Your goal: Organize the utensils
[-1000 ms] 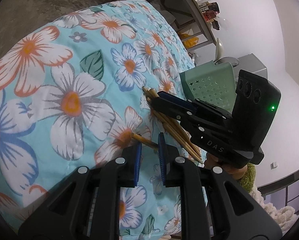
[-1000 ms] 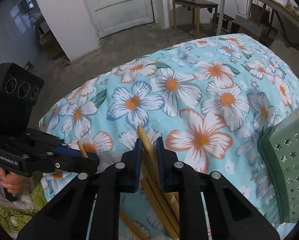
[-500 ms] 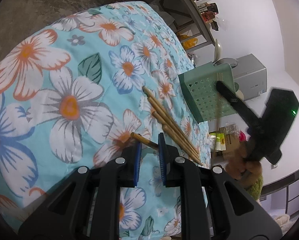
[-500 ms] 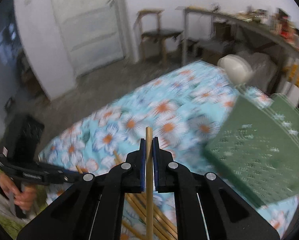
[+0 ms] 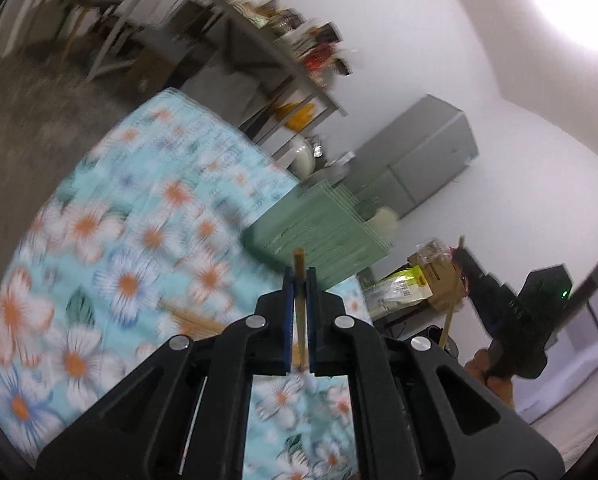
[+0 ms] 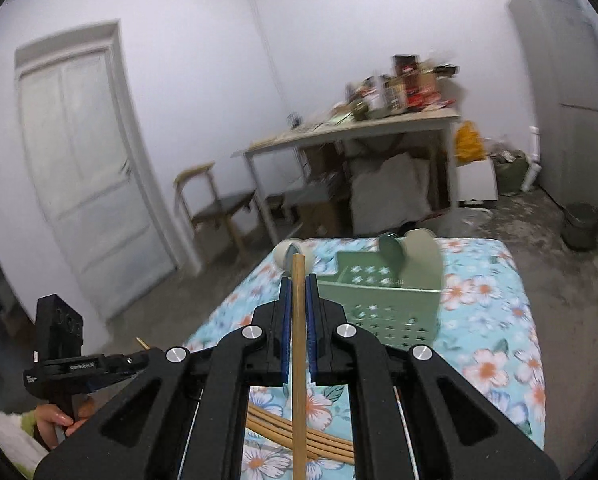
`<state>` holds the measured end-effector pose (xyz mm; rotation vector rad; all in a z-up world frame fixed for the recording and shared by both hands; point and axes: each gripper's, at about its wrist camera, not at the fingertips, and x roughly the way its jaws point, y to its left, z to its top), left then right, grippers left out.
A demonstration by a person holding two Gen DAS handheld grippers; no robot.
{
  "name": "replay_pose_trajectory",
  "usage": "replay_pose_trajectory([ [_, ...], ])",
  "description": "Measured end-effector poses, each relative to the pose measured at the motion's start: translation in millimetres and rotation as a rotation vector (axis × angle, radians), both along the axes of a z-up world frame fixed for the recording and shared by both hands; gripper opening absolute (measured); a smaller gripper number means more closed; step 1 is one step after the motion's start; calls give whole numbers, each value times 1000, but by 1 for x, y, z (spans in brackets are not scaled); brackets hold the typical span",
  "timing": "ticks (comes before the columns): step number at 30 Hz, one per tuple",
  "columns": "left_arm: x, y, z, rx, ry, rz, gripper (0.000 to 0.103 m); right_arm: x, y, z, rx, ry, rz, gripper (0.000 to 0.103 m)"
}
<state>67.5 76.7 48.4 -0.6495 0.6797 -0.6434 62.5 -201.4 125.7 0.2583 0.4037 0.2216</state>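
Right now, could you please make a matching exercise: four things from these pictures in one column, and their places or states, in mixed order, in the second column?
Things:
1. left gripper
2. green basket
3. loose chopsticks
4. white door

States:
A. lying flat on the floral cloth
B. closed, in the far wall
C. shut on one chopstick
D. standing on the cloth, with star-shaped holes

Pairs: 1-C, 2-D, 3-A, 4-B
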Motion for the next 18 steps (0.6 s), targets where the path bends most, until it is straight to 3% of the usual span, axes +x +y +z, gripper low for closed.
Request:
replay_pose_trajectory([
  [6, 8, -8, 55, -4, -151, -36, 4, -19, -27, 6, 57, -38, -55, 7],
  [11, 17, -13, 102, -2, -299, -13, 4, -27, -36, 10, 65, -72, -77, 7],
  [18, 27, -28, 140, 42, -427, 29, 4, -34, -43, 12, 81, -97, -87, 7],
])
